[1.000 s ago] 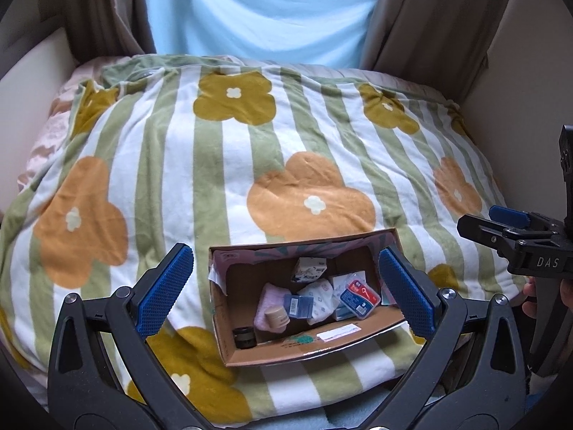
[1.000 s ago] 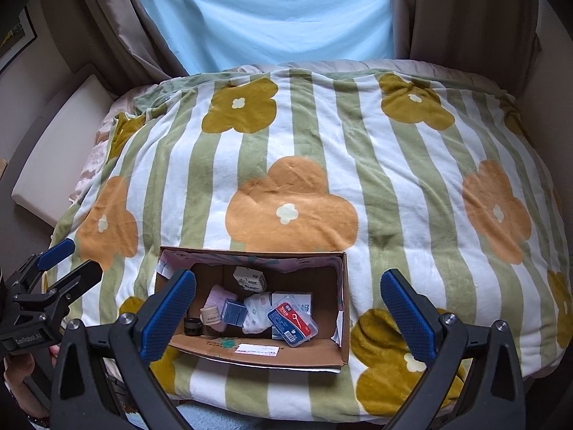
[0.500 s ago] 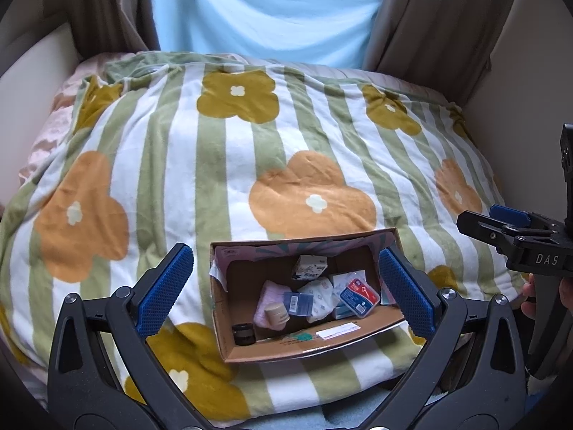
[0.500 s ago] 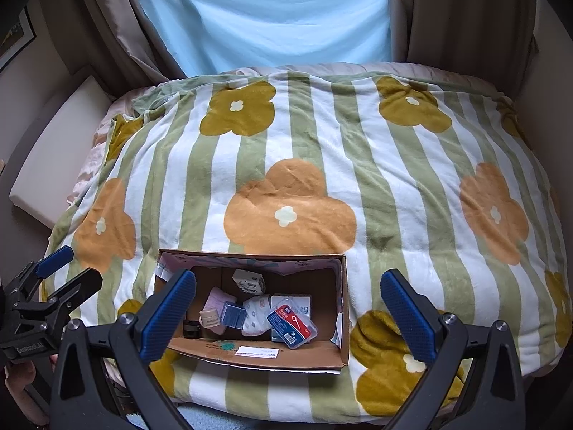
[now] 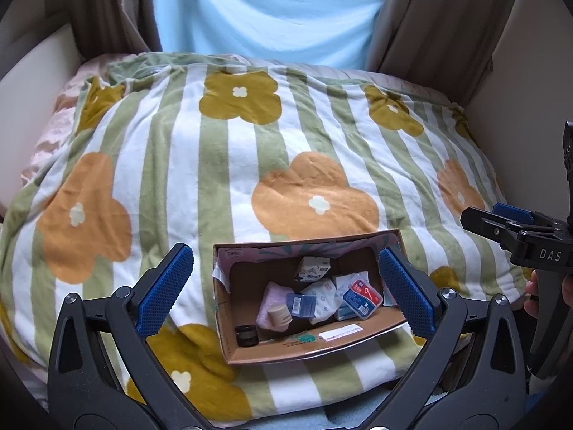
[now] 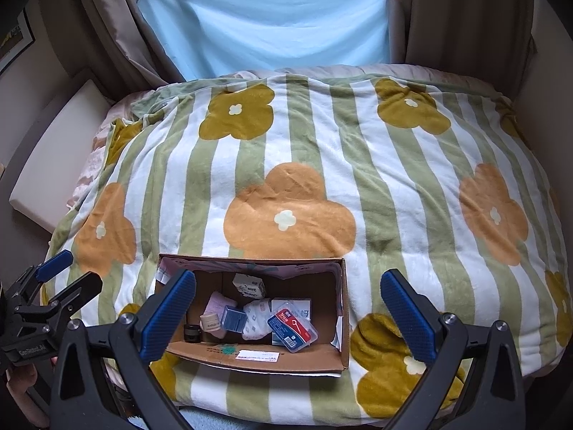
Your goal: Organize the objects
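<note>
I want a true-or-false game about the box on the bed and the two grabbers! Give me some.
1. The cardboard box sits on a flowery striped blanket. True.
2. The box is empty. False: small things lie in it, such as a red and blue case.
3. The left hand-held gripper is open. True.
4. The right hand-held gripper is squeezing the little tan jar. False: it is open and holds nothing.
5. The curtain behind the bed is red. False: it is light blue.
</note>
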Tool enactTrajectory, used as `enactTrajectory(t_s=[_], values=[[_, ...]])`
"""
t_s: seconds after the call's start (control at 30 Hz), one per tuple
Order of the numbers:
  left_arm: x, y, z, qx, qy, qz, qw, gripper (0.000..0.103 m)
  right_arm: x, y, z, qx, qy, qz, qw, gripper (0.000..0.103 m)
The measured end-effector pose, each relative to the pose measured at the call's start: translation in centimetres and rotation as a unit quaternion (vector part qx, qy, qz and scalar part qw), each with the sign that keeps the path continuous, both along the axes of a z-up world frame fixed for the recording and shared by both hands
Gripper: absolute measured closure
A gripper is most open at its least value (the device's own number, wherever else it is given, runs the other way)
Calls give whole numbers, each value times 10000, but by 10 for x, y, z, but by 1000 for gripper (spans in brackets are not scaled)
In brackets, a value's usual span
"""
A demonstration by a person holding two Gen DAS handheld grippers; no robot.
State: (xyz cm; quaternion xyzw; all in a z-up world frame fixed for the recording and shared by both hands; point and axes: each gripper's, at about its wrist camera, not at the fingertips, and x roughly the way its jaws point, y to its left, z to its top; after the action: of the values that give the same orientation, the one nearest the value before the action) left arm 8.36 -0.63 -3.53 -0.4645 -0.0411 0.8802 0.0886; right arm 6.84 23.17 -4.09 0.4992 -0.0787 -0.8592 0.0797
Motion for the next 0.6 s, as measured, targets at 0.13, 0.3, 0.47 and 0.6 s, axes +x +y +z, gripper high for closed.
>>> enactTrajectory(t_s=[0.13,0.3,0.47,0.6], values=[[0,0,0,-1,-5,6,10000,0,-3,0,3,13,-7,-10,10000,0],[-1,1,0,9,9,5,10000,0,-8,2,9,5,40,-38,10000,0],[-4,2,1,30,2,45,10000,0,-8,-2,8,27,83,-45,10000,0],[-6,-1,2,15,5,61,10000,0,-9,-2,10,32,114,-55,9999,0]])
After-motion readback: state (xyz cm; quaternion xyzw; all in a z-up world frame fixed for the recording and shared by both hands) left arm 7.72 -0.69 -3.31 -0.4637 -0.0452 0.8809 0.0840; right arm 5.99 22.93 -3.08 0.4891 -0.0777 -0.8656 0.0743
